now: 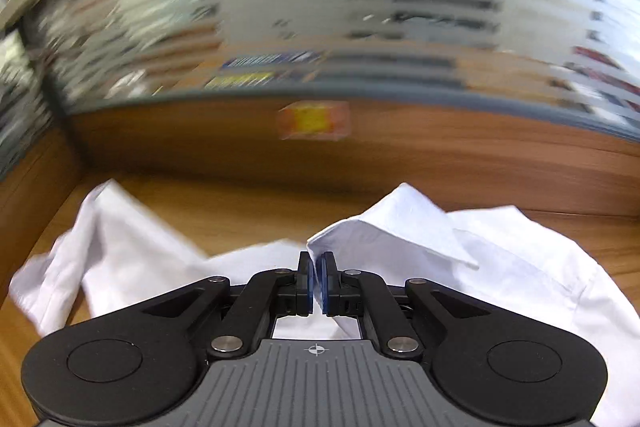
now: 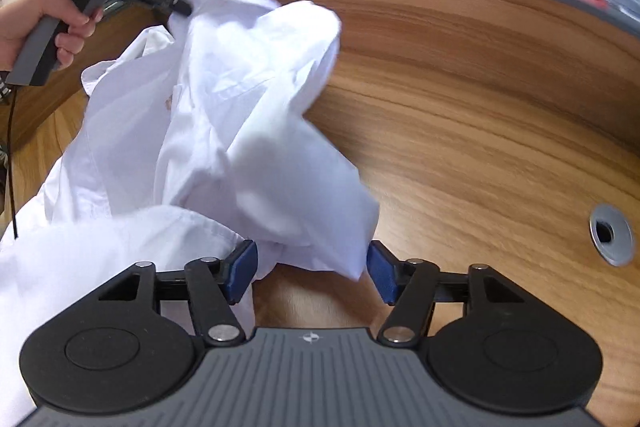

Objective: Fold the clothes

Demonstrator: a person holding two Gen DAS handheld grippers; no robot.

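Note:
A white shirt (image 1: 460, 247) lies crumpled on the wooden table (image 1: 248, 211), one sleeve trailing off to the left. My left gripper (image 1: 318, 281) is shut on a fold of the white shirt near its collar. In the right wrist view the white shirt (image 2: 224, 115) hangs raised from the left gripper (image 2: 182, 9), which a hand holds at the upper left. My right gripper (image 2: 312, 269) is open low over the table. A drooping bulge of cloth hangs between its blue pads (image 2: 380, 271) without being pinched.
A wooden partition (image 1: 440, 151) with frosted striped glass above backs the table; a yellow sticker (image 1: 314, 119) is on it. A round metal cable grommet (image 2: 610, 233) sits in the table (image 2: 480, 147) at the right. A black cable hangs at the left edge.

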